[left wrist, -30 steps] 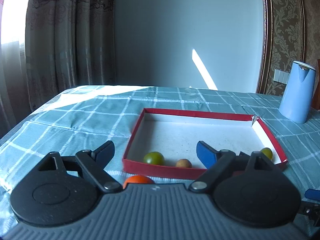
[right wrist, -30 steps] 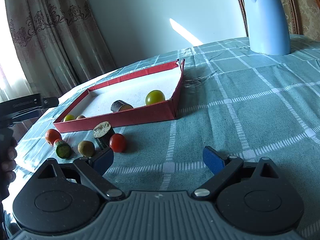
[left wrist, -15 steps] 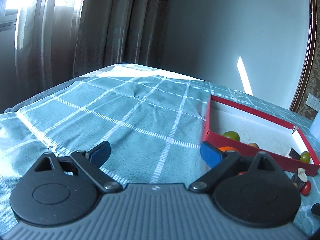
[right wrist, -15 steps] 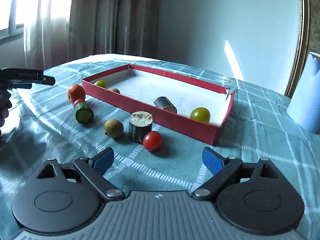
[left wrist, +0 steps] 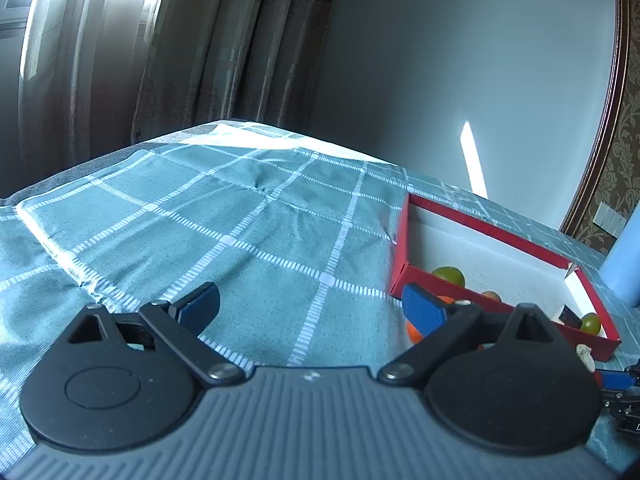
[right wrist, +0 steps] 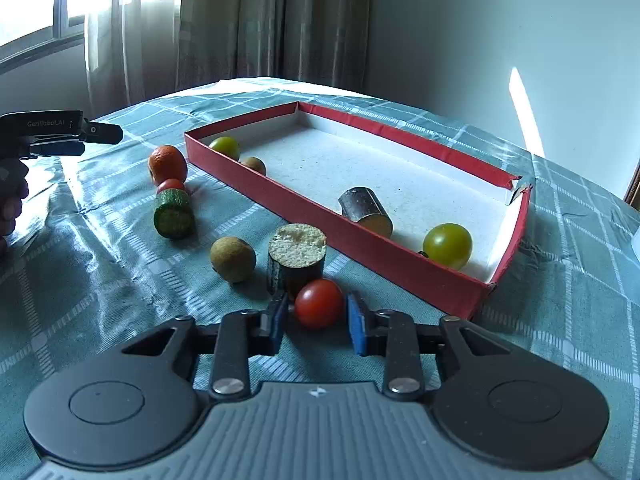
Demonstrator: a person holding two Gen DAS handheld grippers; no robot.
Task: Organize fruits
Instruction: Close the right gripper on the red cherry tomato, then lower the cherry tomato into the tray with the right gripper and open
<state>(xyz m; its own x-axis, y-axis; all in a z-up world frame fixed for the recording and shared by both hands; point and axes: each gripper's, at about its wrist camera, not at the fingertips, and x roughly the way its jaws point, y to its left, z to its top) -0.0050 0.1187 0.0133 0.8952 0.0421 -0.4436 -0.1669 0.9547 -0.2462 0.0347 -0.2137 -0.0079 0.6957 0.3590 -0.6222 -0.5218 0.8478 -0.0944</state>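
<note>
A bench [right wrist: 560,312] under a teal checked cloth stands before grey curtains [right wrist: 276,20] and a pale wall. On it lies a shallow red tray [right wrist: 360,236] with a white floor, holding a green tomato [right wrist: 448,246] at its near right corner, a dark cylinder [right wrist: 366,210] lying beside it, and another green tomato [right wrist: 225,148] with a small brown fruit [right wrist: 254,165] at the far left end. The right claw [right wrist: 318,320] has closed narrow around a red tomato [right wrist: 319,303] on the cloth just outside the tray's near wall, its blue pads at either side of it. Just behind the tomato stands an upright cut cylinder [right wrist: 296,262], with a kiwi [right wrist: 233,259] to its left. Farther left lie a green cucumber piece [right wrist: 174,214], a small red tomato [right wrist: 171,186] and an orange [right wrist: 167,164]. The left claw [left wrist: 312,306] hangs wide, nothing between its pads, over bare cloth left of the tray.
</note>
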